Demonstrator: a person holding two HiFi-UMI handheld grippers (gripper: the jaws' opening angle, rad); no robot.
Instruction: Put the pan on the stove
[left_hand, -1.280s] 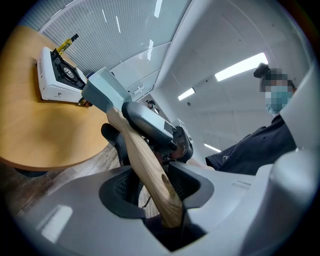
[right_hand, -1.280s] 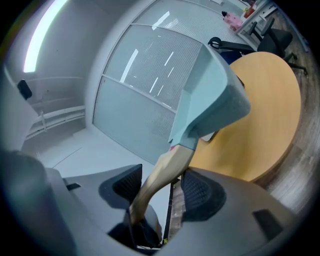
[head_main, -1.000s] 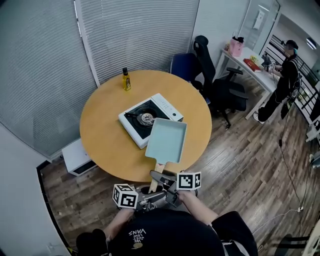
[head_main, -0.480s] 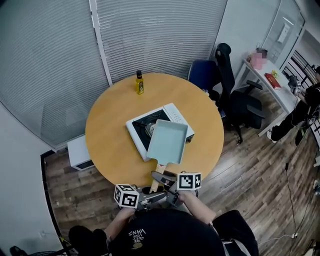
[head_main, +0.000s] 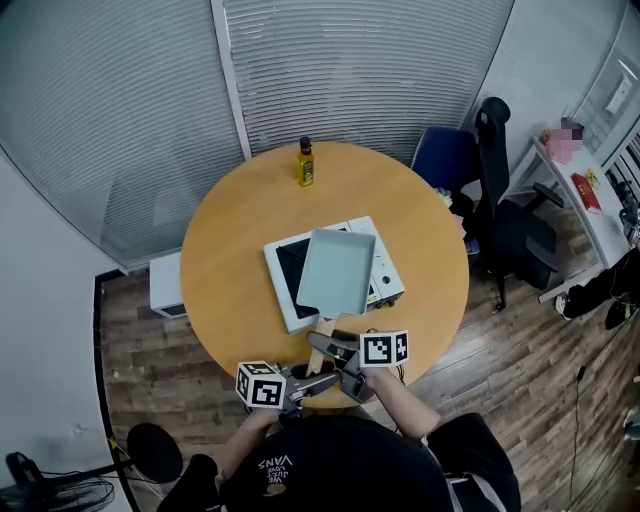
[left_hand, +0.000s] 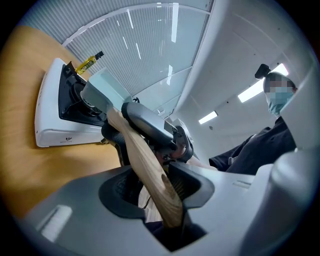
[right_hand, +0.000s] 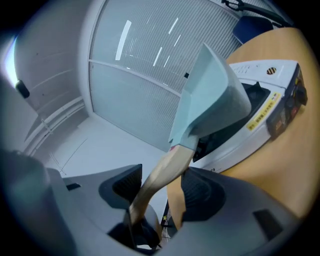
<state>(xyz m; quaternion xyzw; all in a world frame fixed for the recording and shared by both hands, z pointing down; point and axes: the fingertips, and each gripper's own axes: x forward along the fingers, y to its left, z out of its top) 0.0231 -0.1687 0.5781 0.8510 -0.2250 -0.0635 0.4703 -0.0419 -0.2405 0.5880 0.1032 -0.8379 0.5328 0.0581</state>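
The pale blue rectangular pan (head_main: 337, 269) hangs tilted over the burner of the white portable stove (head_main: 287, 306) in the middle of the round wooden table (head_main: 230, 230). Its wooden handle (head_main: 322, 329) points toward me. My right gripper (head_main: 328, 343) is shut on the handle close to the pan. My left gripper (head_main: 318, 372) is shut on the handle's end. In the left gripper view the handle (left_hand: 146, 165) runs between the jaws toward the pan (left_hand: 104, 88) and stove (left_hand: 52, 117). The right gripper view shows the handle (right_hand: 162, 172), the pan (right_hand: 212, 100) and the stove (right_hand: 272, 97).
A yellow oil bottle (head_main: 305, 163) stands near the table's far edge. Blue and black office chairs (head_main: 480, 170) stand at the right of the table. A white box (head_main: 165, 283) sits on the floor at the left. Window blinds (head_main: 350, 70) run behind the table.
The pan has moved away from me, from the stove's near right side to over its burner. Both grippers followed with the handle.
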